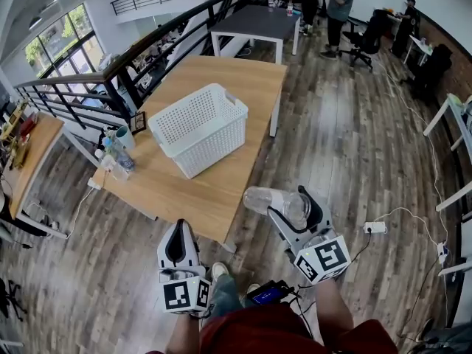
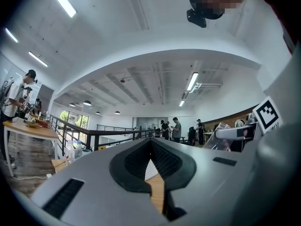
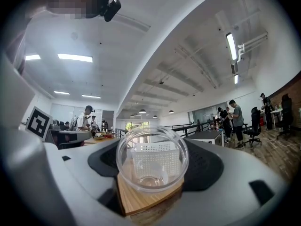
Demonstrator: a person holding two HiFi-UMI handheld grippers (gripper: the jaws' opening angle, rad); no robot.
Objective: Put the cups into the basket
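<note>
Right gripper (image 1: 295, 206) is clamped on a clear plastic cup (image 1: 274, 200). The fingers sit wide apart with the cup wedged between them. The cup lies on its side in the grip, and in the right gripper view its open mouth faces the camera, so you look straight through its bottom at the basket (image 1: 210, 142).

In the head view the cup shows just off the near right edge of the wooden table (image 1: 184, 190), up in the air and not resting on anything. It's well apart from the basket.

The basket is white with perforated walls. It sits upright around the middle of the table, turned at an angle to the table's edges.

Left gripper (image 1: 177, 234) is low by the table's near edge. Its fingers are closed, tips meeting, with nothing between them. In its own view you only get a thin sliver of table and basket past the pads.

Over at the table's left corner there's a small cluster of bottles (image 1: 118, 157) with a teal mug (image 1: 125, 137) beside them, well away from both grippers. A grey table (image 1: 254, 22) stands further back, and a few people (image 1: 339, 2) are standing behind it.
</note>
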